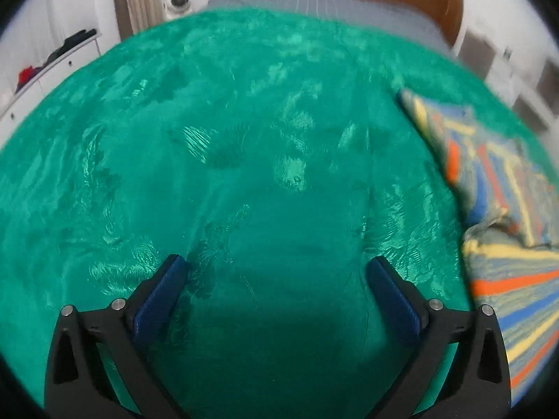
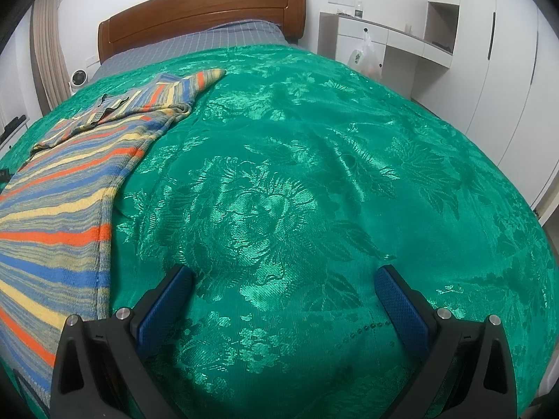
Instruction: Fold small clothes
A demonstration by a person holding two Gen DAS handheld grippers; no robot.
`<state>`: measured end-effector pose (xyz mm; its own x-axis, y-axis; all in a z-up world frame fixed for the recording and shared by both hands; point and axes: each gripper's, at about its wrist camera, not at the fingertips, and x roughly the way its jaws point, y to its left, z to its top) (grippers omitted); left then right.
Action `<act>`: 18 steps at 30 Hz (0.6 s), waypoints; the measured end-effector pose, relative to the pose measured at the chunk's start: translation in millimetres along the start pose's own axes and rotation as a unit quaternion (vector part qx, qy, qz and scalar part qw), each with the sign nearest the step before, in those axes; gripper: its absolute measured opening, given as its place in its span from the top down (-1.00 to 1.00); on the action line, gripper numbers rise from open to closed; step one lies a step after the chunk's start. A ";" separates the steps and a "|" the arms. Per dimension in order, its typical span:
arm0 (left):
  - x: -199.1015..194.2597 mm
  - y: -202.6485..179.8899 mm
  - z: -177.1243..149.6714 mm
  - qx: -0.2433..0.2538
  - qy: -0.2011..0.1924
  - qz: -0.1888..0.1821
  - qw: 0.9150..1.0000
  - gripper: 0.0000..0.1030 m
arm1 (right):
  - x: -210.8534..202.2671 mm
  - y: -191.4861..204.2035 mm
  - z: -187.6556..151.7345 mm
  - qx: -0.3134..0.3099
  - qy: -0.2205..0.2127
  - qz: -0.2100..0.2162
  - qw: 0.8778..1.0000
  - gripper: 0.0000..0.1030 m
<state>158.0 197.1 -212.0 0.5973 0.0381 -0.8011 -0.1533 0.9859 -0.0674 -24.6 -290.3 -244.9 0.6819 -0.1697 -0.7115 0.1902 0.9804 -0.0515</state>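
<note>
A striped knit garment [image 2: 66, 188] in grey, blue, orange and yellow lies flat on the green bedspread [image 2: 314, 160], with one sleeve folded across its upper part. In the left wrist view the same garment [image 1: 506, 209] lies at the right edge. My left gripper [image 1: 276, 269] is open over bare bedspread, left of the garment, with nothing between its blue pads. My right gripper [image 2: 284, 277] is also open above the bedspread, to the right of the garment's side edge, holding nothing.
A wooden headboard [image 2: 202, 10] and a grey checked sheet [image 2: 223, 35] lie at the bed's far end. White cabinets and wardrobe doors [image 2: 489, 52] stand to the right, with a plastic bag [image 2: 365, 56] hanging there. A small white fan [image 2: 78, 78] stands at the left.
</note>
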 end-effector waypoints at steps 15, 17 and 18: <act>-15.9 -2.0 -11.0 0.024 0.005 0.003 1.000 -0.99 | -0.4 0.1 -1.3 0.002 -0.004 -0.001 1.000 -1.00; -25.6 0.6 -14.1 0.020 -0.002 -0.018 1.000 -0.99 | -0.4 -0.2 -1.5 0.002 -0.004 -0.001 1.000 -1.00; -31.0 1.5 -13.9 0.016 -0.008 -0.034 0.999 -0.98 | -0.3 0.0 -1.1 0.002 -0.004 -0.001 1.000 -1.00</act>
<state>128.3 195.0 -195.6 0.6186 -0.0270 -0.7852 -0.0874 0.9908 -0.1029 -25.6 -290.1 -245.5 0.6876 -0.1731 -0.7051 0.1942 0.9796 -0.0510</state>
